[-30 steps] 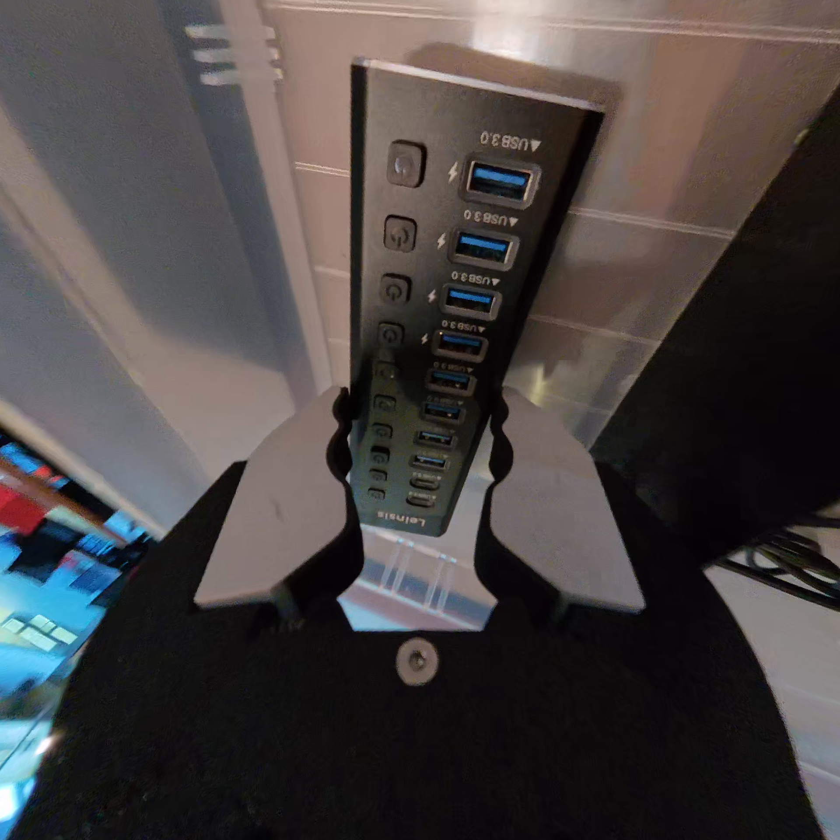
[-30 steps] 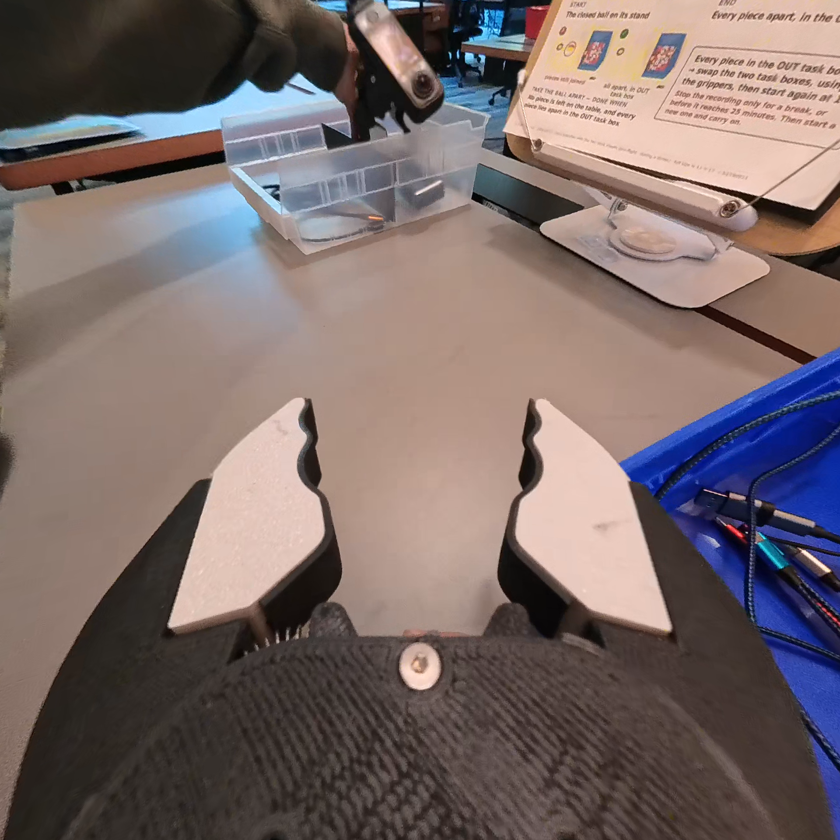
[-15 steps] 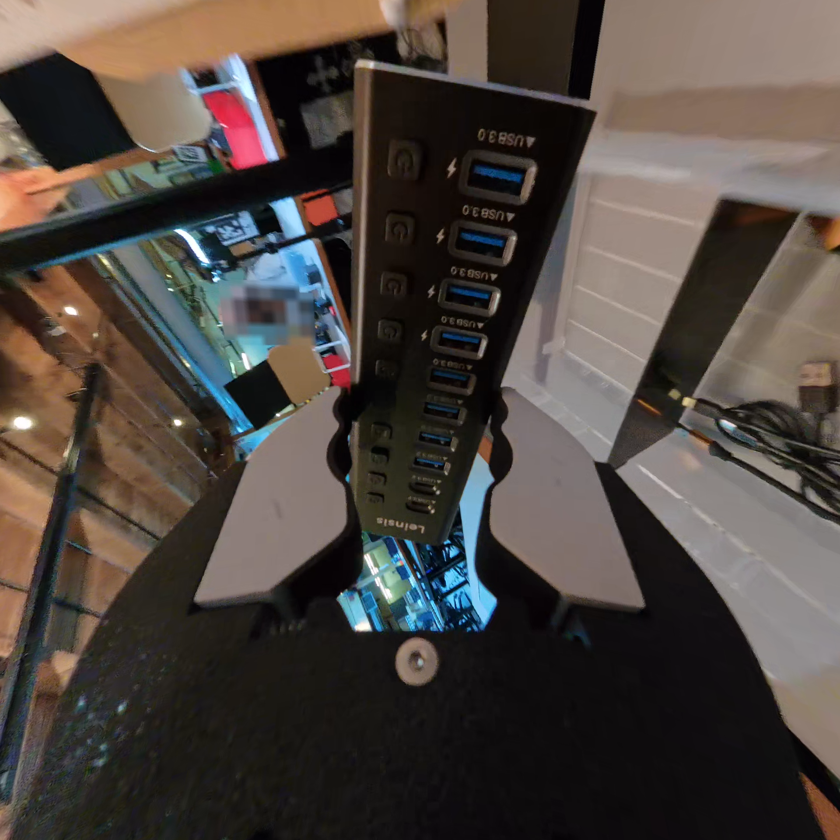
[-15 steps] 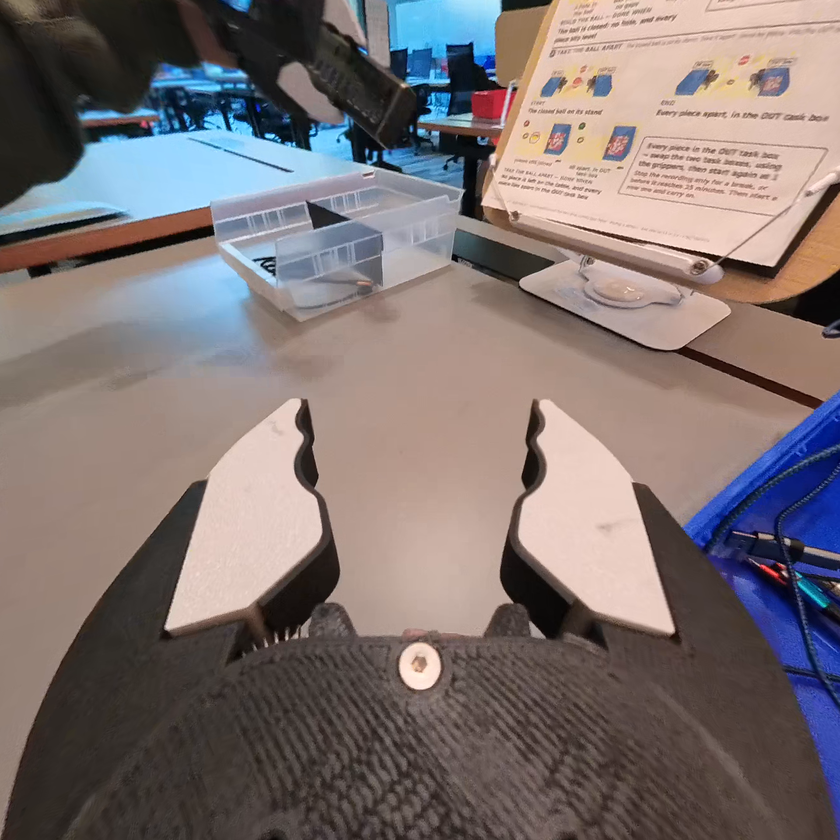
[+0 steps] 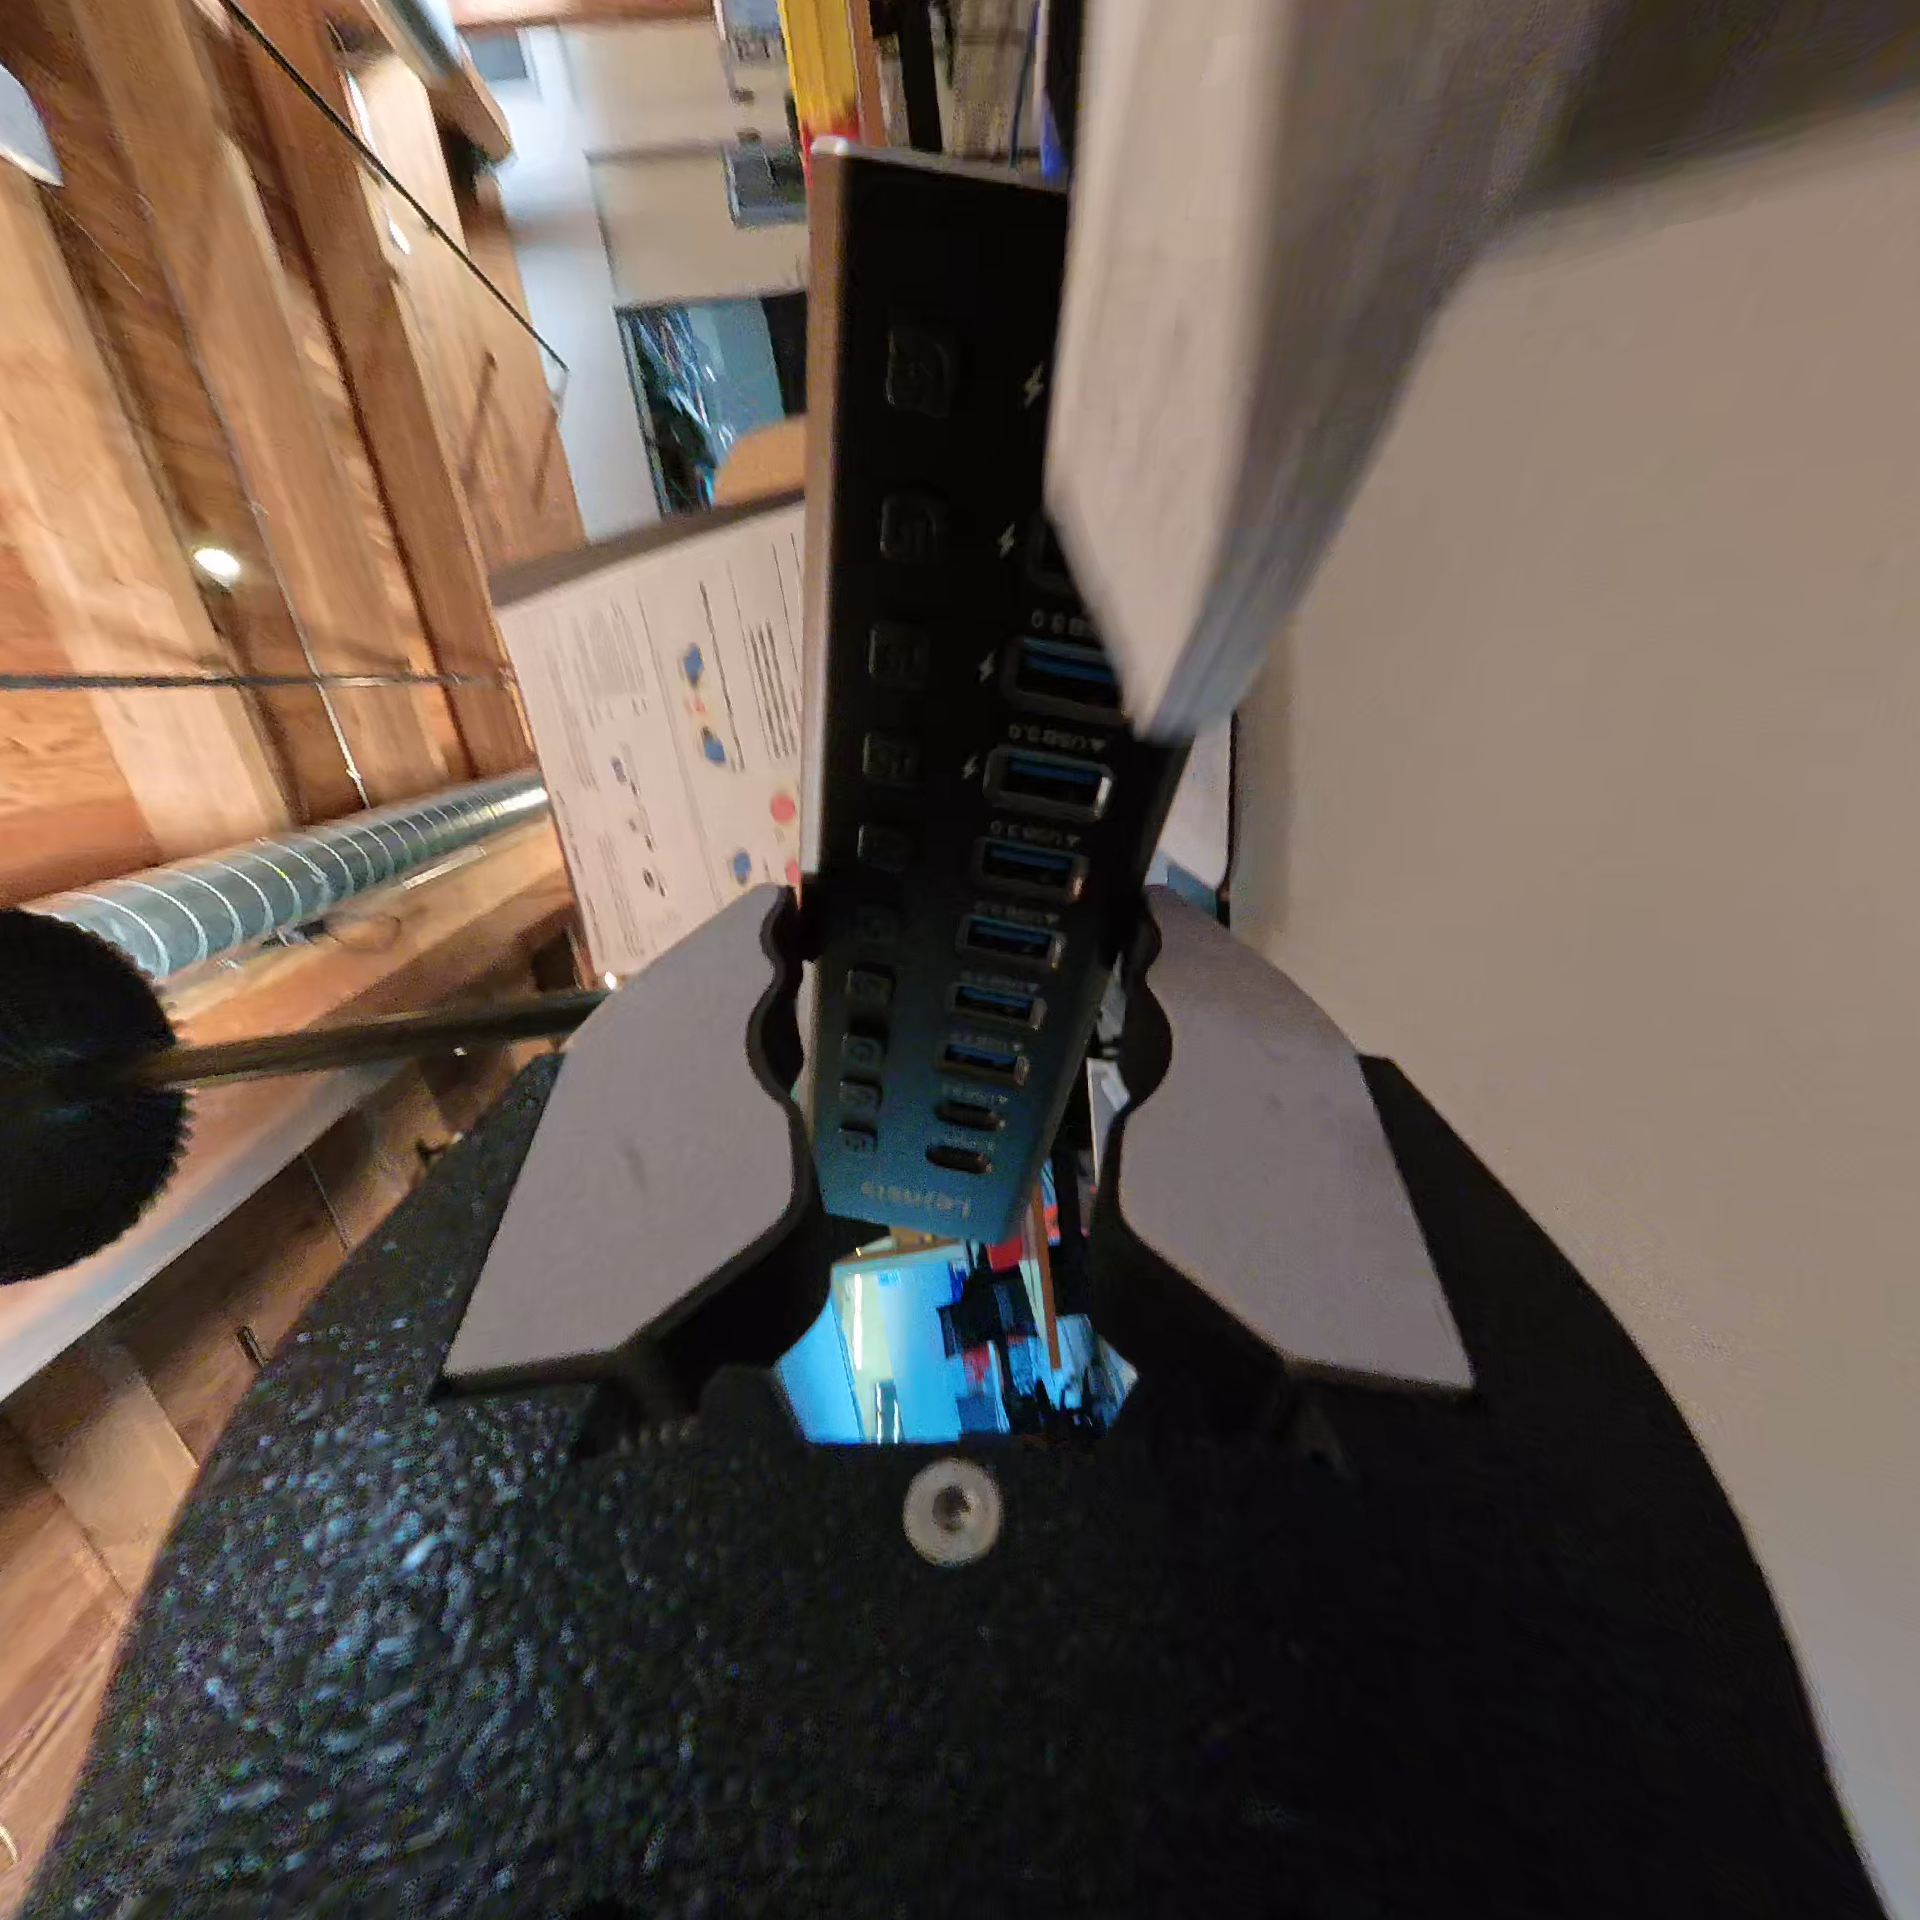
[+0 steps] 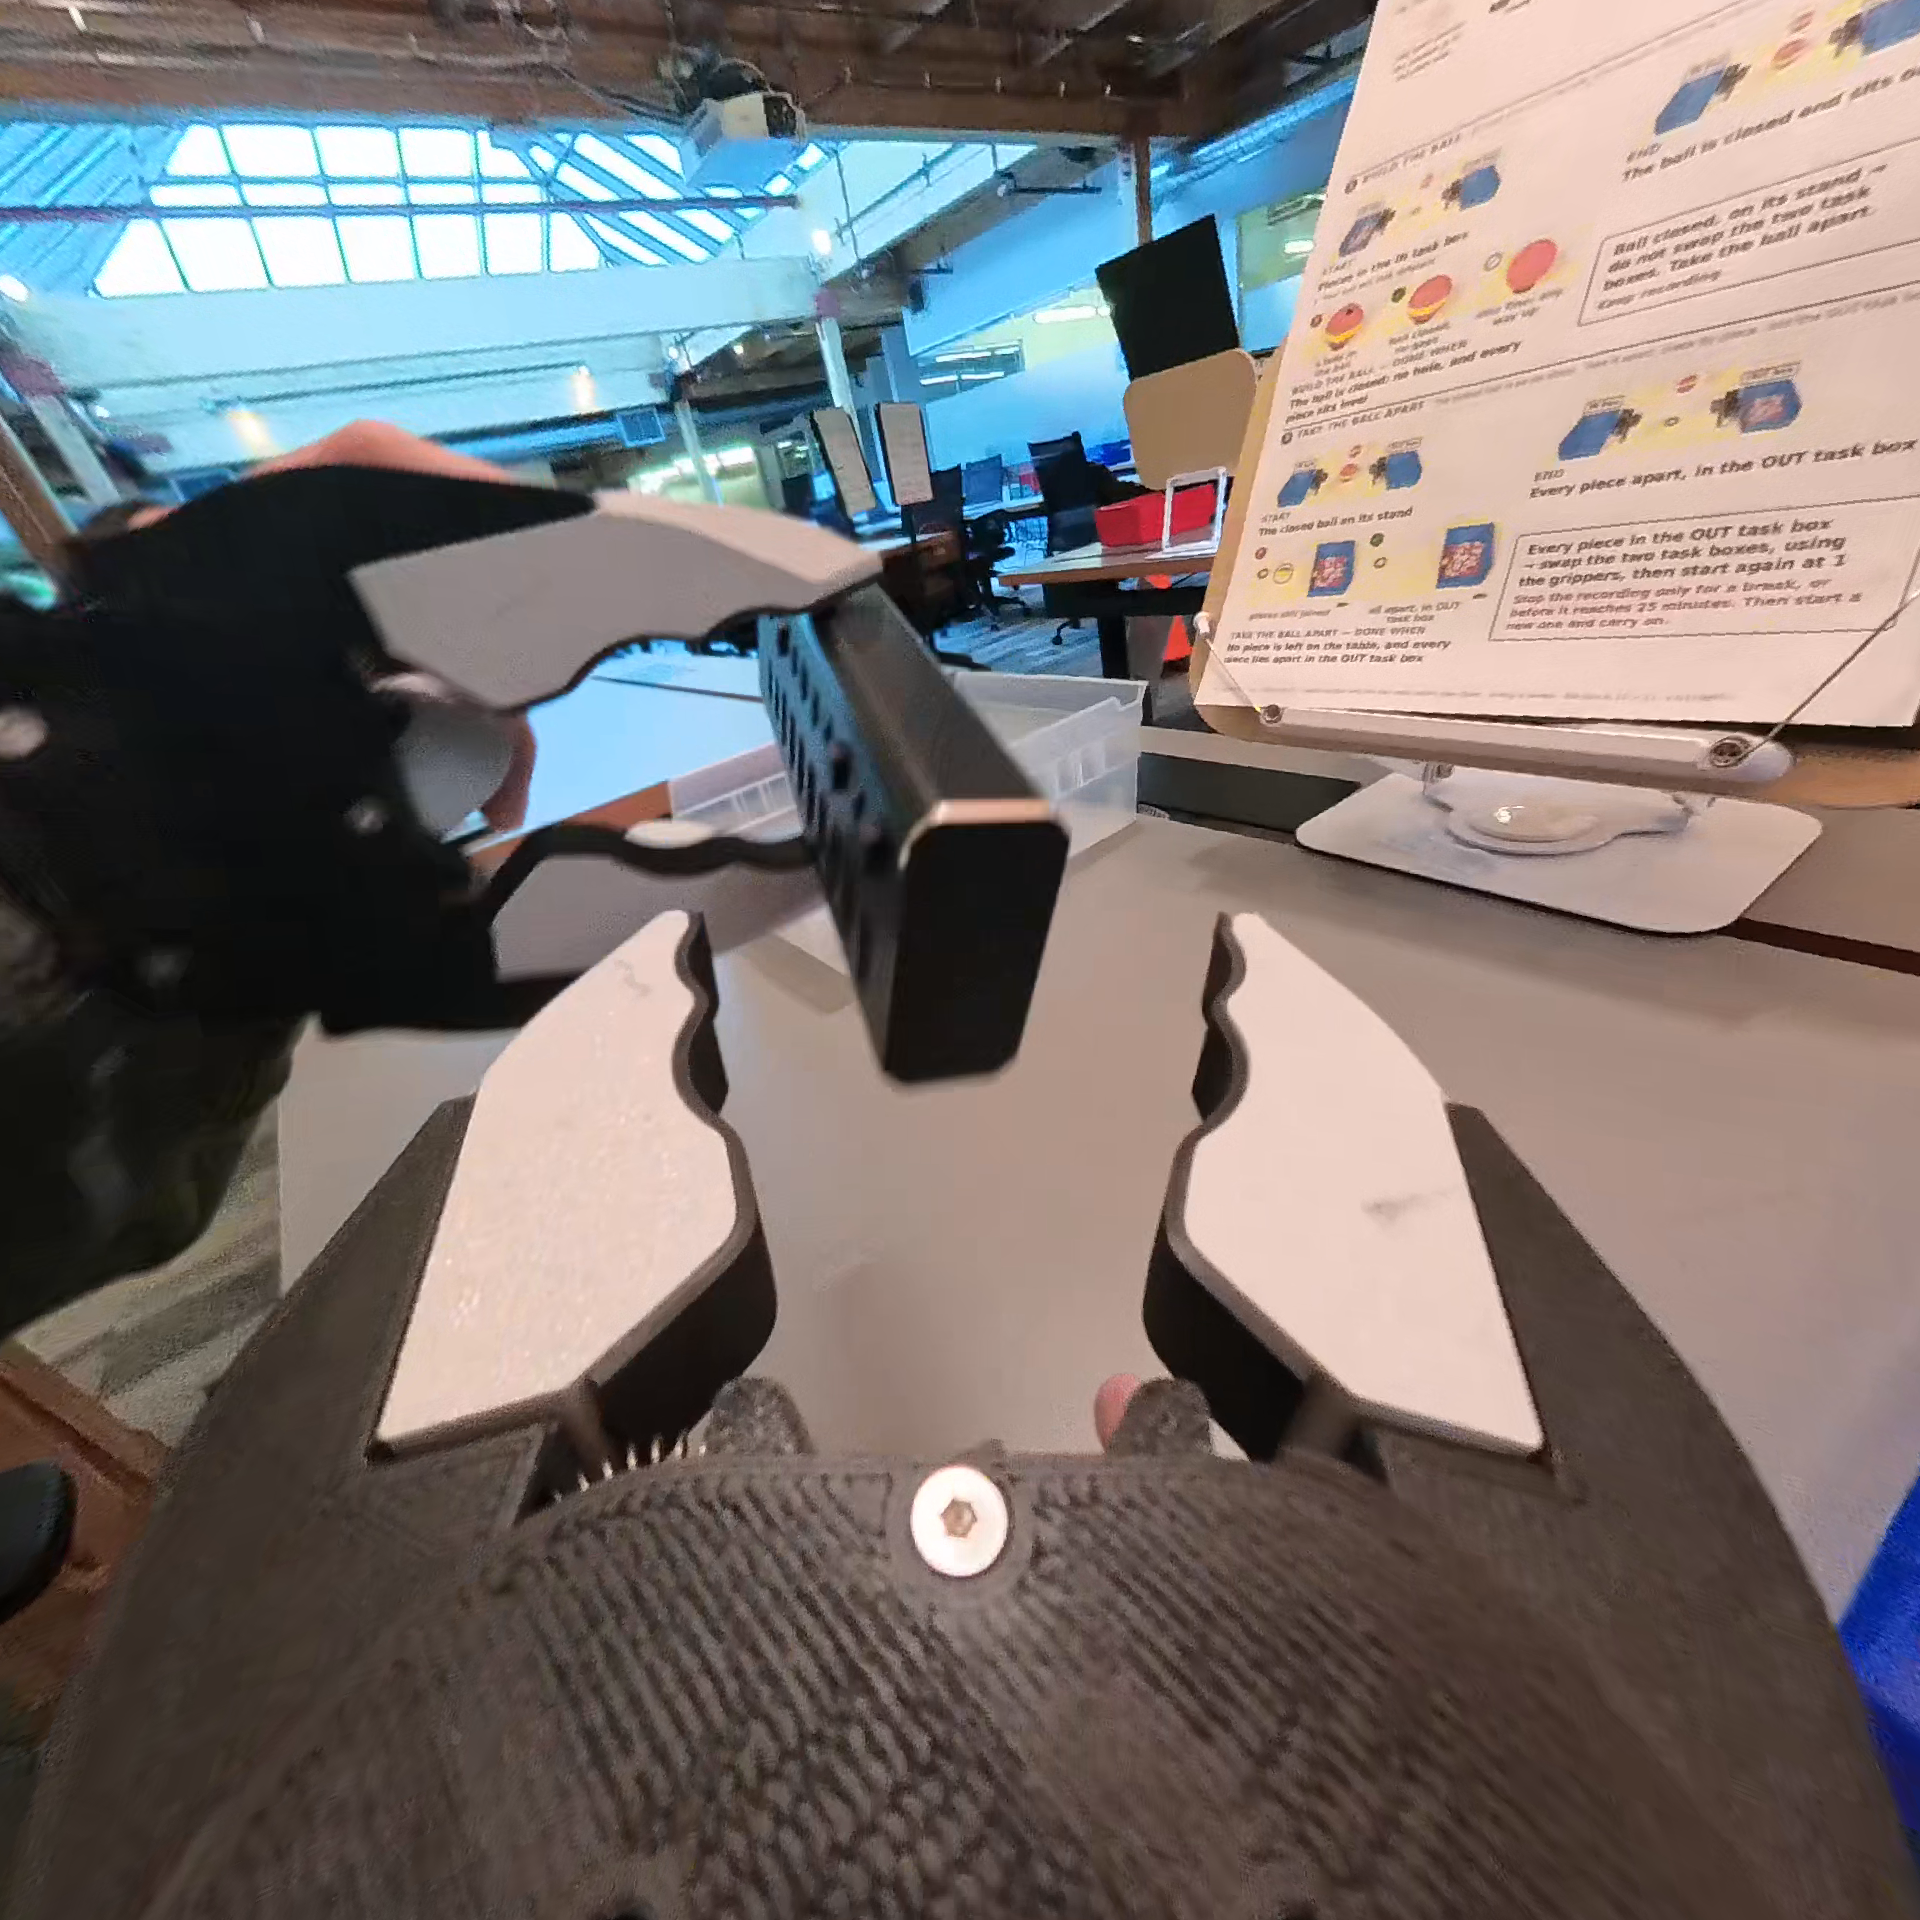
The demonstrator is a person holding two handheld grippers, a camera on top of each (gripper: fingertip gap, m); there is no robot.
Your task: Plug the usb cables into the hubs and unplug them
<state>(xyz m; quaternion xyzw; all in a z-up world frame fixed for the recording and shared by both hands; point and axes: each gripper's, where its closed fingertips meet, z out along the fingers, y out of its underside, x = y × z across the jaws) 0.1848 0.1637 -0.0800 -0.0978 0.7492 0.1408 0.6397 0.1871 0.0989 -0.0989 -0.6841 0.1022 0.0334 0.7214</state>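
We are gripping the black usb hub (image 5: 935,831) in the left hand-held gripper (image 5: 961,935), its two fingers clamped on the hub's long edges near the lower end, in the centre of the left wrist view. The ports are facing that camera, and a pale blurred shape at the upper right of the frame is covering the topmost ones. In the right wrist view the hub (image 6: 914,831) is hanging in mid-air at centre frame, above the grey surface (image 6: 1455,1091), its blank end cap pointing toward our right hand-held gripper (image 6: 961,956). That gripper's fingers are standing wide apart with nothing between them.

No cable is plugged in yet, and none is showing in either view, so we judge we are presenting the hub before fetching a plug. To do this well, we are wanting to keep the clamp low on the hub so the upper ports stay free, and to turn the port face toward the right gripper; at the moment it is meeting the end cap, not the sockets. Holding the hub steady and level will matter once a plug is pushed in, since a grip on the narrow edges may let it pivot. The clear plastic bin (image 6: 1049,727) and the instruction sheet stand (image 6: 1558,852) are sitting behind, at the middle and upper right of the frame.
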